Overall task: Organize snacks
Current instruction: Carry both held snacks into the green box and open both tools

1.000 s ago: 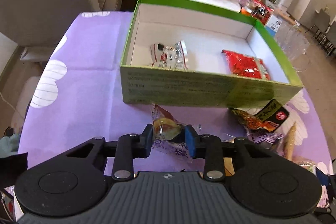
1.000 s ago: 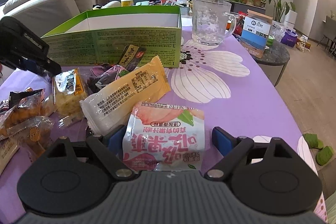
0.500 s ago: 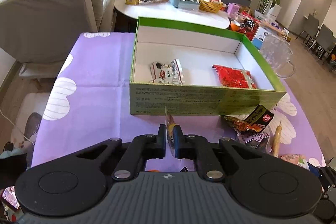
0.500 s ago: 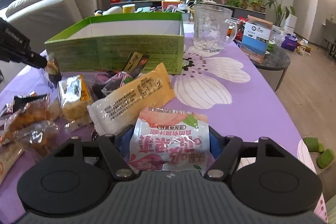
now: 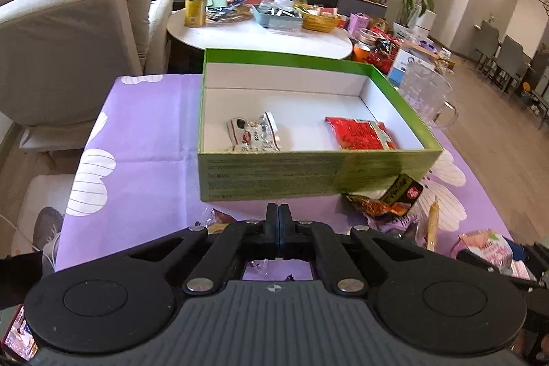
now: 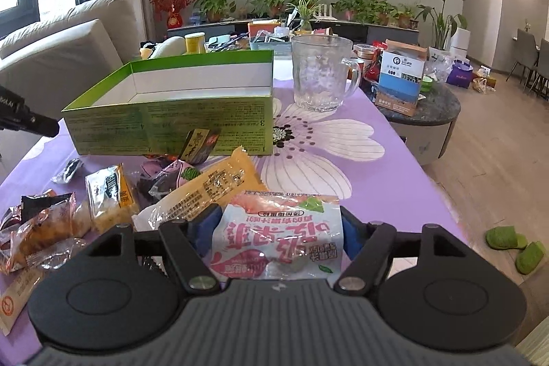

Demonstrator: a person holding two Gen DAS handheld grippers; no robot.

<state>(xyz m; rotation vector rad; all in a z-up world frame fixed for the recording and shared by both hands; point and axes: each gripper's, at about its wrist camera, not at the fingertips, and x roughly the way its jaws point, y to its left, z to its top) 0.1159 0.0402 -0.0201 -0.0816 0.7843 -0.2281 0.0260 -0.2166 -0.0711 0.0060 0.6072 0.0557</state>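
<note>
Much of the purple flowered tablecloth (image 5: 147, 139) near the camera is hidden behind each gripper's black body, and the loose snacks at the left edge of the right wrist view are cut off and crumpled, their labels unreadable. The left gripper (image 5: 278, 217) has its jaws pressed fully together with nothing visible between them; a small clear-wrapped snack (image 5: 215, 217) peeks out just below and left of its tips, mostly hidden. The right gripper (image 6: 274, 228) is clamped on a white and pink peach-printed pouch (image 6: 279, 230), which sits upright between the blue pads, its lower edge hidden by the gripper body. Beyond lies a long yellow wrapped bar (image 6: 206, 191), touching the pouch's left side. The open green box (image 5: 267, 172) stands ahead of both grippers, holding a silver-white packet (image 5: 254, 134) and a red packet (image 5: 360, 134), well apart.
</note>
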